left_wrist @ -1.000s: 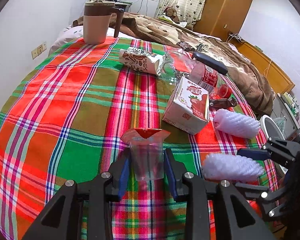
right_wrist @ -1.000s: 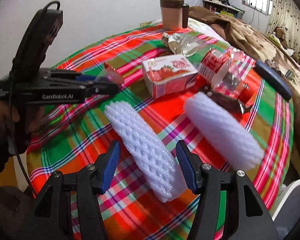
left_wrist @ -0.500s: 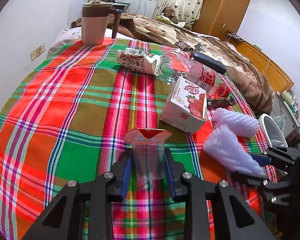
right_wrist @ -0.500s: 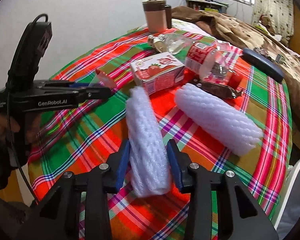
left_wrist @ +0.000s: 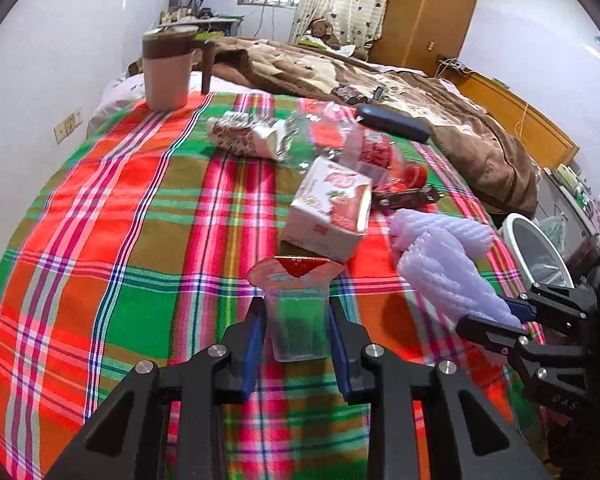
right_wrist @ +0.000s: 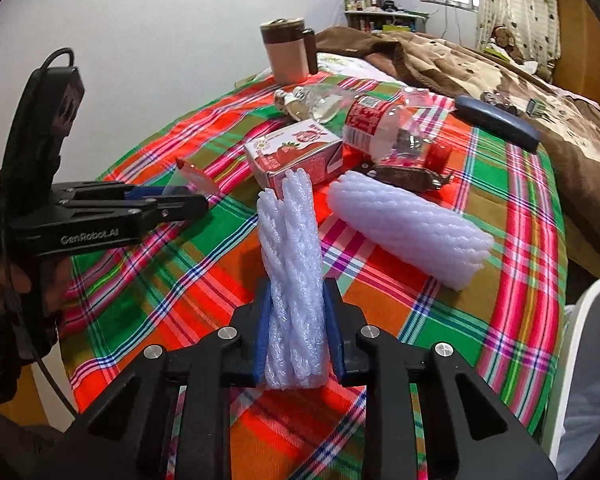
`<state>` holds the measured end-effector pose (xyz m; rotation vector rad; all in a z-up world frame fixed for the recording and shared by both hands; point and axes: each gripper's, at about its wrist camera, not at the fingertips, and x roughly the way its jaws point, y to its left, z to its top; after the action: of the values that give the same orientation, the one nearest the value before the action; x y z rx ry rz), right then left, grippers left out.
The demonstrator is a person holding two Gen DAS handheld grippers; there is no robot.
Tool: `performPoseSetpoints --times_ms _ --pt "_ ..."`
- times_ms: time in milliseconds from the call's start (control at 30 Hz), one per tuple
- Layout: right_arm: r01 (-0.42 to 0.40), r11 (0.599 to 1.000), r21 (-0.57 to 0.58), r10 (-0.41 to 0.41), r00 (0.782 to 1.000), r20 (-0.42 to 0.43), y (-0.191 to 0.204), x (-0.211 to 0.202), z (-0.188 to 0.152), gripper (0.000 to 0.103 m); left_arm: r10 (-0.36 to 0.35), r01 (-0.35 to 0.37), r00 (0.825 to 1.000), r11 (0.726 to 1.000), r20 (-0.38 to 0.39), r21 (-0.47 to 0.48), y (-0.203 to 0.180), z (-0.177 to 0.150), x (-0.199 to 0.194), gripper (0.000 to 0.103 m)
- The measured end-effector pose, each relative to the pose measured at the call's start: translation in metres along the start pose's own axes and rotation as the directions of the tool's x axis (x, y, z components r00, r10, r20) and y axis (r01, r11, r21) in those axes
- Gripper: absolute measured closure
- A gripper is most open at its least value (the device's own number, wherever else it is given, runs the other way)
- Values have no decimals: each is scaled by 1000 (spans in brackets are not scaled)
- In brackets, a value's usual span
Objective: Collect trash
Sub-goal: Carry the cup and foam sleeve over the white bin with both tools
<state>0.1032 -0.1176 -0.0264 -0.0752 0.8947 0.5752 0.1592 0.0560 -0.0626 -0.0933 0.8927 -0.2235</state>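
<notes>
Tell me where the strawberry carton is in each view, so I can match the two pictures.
Left wrist: the carton lies right of centre, just beyond the clear cup in the left claw.
Right wrist: the carton lies above centre, behind the tip of the foam net in the right claw.
Shared landmark: the mug at the far edge.

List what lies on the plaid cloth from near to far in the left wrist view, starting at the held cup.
Clear plastic cup in the left gripper → strawberry carton → crushed patterned paper cup → lidded mug.
</notes>
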Motion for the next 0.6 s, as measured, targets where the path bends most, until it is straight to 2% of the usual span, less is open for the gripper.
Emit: performPoseSetpoints --times_ms 233,500,600 --pt "62 995 75 -68 995 79 -15 -27 -6 78 -29 27 999 998 39 63 -33 5 -19 72" --pt "113 984 135 -130 984 119 -37 -54 -18 78 -71 61 995 989 71 138 -79 14 -29 72" --pt "122 979 166 -146 979 141 -45 -65 -23 78 -63 51 995 985 72 163 -93 14 -29 72"
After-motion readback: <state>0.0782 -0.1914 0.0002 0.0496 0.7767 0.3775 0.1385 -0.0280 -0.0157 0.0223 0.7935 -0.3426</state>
